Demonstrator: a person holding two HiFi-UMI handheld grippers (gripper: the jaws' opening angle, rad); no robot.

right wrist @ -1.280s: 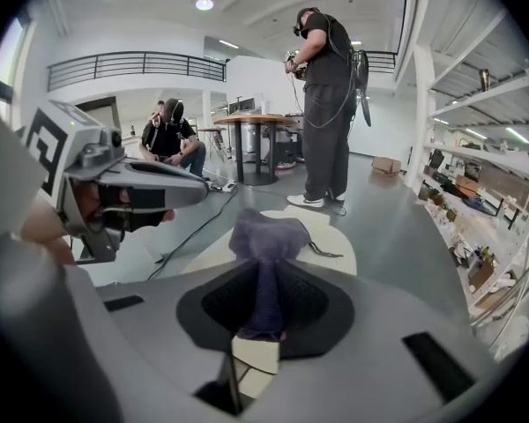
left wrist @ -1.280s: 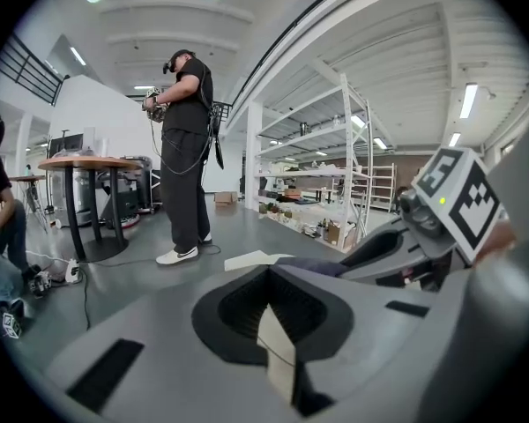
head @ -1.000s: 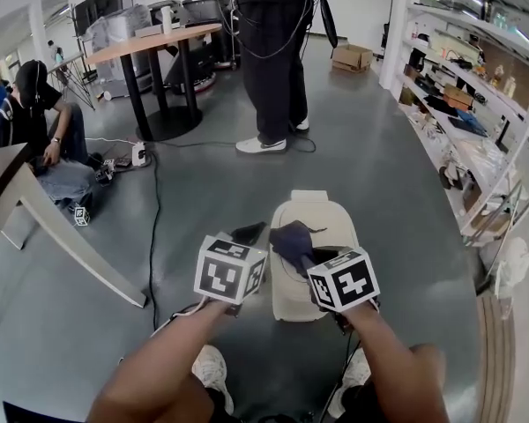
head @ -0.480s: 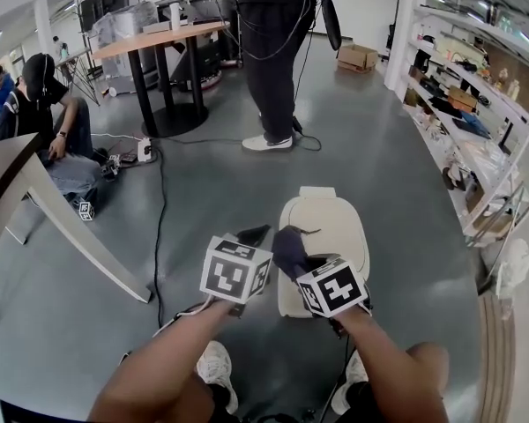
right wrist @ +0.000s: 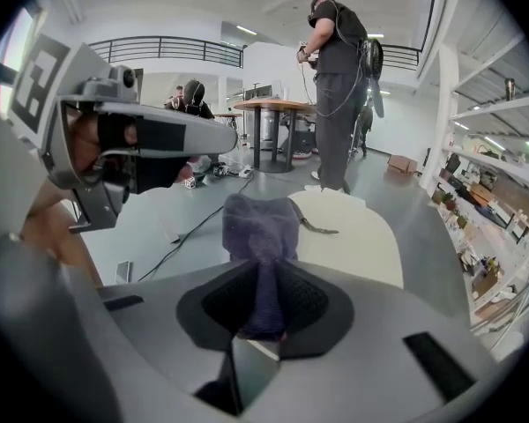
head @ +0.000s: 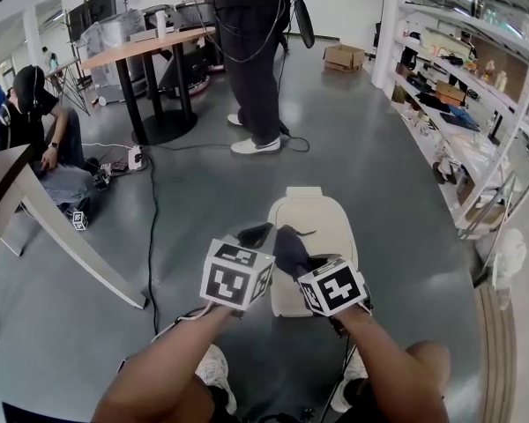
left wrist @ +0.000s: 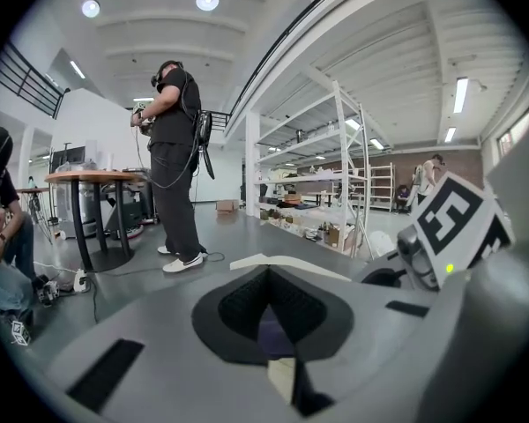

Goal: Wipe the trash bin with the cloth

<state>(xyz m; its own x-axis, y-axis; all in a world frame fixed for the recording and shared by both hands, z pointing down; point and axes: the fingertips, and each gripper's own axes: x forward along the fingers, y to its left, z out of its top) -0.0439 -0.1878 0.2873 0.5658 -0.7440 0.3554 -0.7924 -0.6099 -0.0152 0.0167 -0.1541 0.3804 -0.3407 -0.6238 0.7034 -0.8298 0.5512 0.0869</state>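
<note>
Grey floor, cream trash bin [head: 317, 223] — my right gripper [right wrist: 263, 311] pinches the purple cloth [right wrist: 260, 227] over it; left gripper [left wrist: 266, 311] jaws closed, empty.

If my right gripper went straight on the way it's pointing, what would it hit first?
Probably the cream trash bin lid: the right gripper, shut on the cloth, points low across it, so the bunched cloth would touch first. Depth is unclear.
</note>
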